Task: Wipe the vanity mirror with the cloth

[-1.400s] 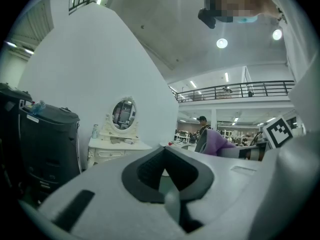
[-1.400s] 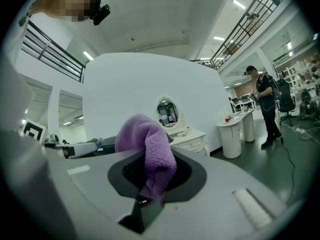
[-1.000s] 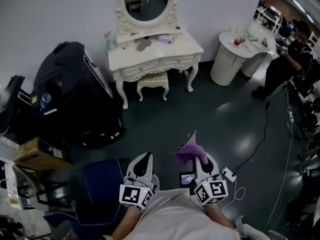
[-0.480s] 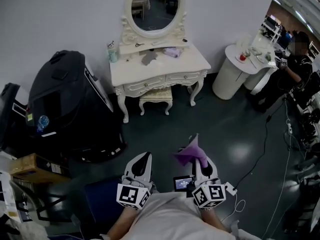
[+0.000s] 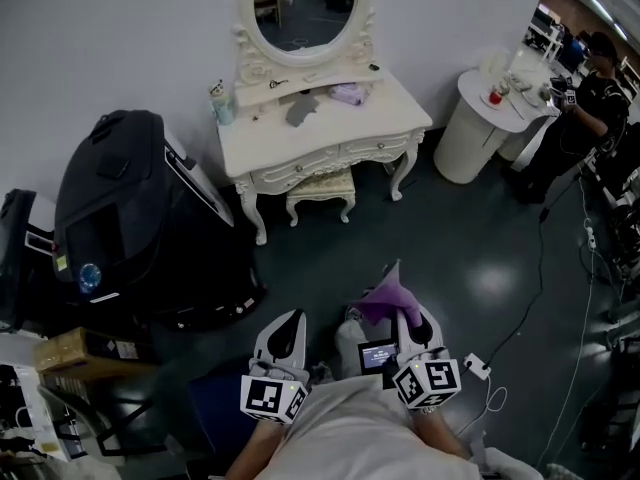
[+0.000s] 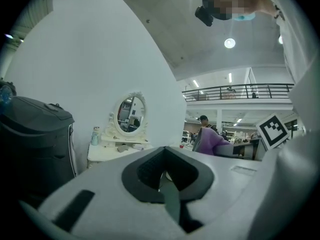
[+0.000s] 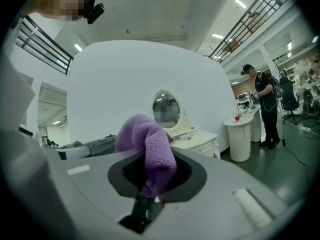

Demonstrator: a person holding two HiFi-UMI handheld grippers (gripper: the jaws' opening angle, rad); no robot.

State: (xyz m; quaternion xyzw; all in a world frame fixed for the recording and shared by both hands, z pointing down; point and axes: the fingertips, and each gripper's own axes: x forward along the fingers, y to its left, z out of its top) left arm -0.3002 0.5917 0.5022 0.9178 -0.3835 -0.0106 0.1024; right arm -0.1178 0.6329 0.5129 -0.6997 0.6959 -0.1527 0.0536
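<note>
1. Low at the near edge of the head view, the left tongs point(image 5: 289, 318) and the right tongs point(image 5: 402, 314) are held side by side close to the person's body, well apart from the vanity.
2. The left tongs point(image 6: 167, 186) are closed, with nothing between their jaws.
3. The right tongs point(image 7: 150, 196) are gripping a fluffy purple cloth point(image 7: 147, 146). The cloth point(image 5: 386, 296) bunches up above the jaws and rises to a point.
4. An oval vanity mirror in a carved white frame point(image 5: 303, 6) stands upright at the back of a white carved counter point(image 5: 375, 126), against the pale wall. A stretch of dark glossy floor point(image 5: 420, 228) lies between it and the tongs.
5. On the counter lie a crumpled grey rag point(image 5: 298, 111) near the middle and a small lilac bundle point(image 5: 350, 93) towards the right. A pale slim bottle point(image 5: 220, 103) stands at the left end.
6. A small white cushioned stool point(image 5: 320, 184) sits tucked under the counter's front, between its legs.
7. A bulky black hooded machine point(image 5: 130, 198) stands just beside the counter's left leg.
8. To the counter's right stands a round white pedestal stand point(image 5: 478, 133). A person in dark clothes point(image 5: 590, 88) is beside it.
9. A thin dark cable point(image 5: 540, 258) trails over the floor on the right.
10. A small lit screen point(image 5: 378, 355) sits just beside the right tongs.
</note>
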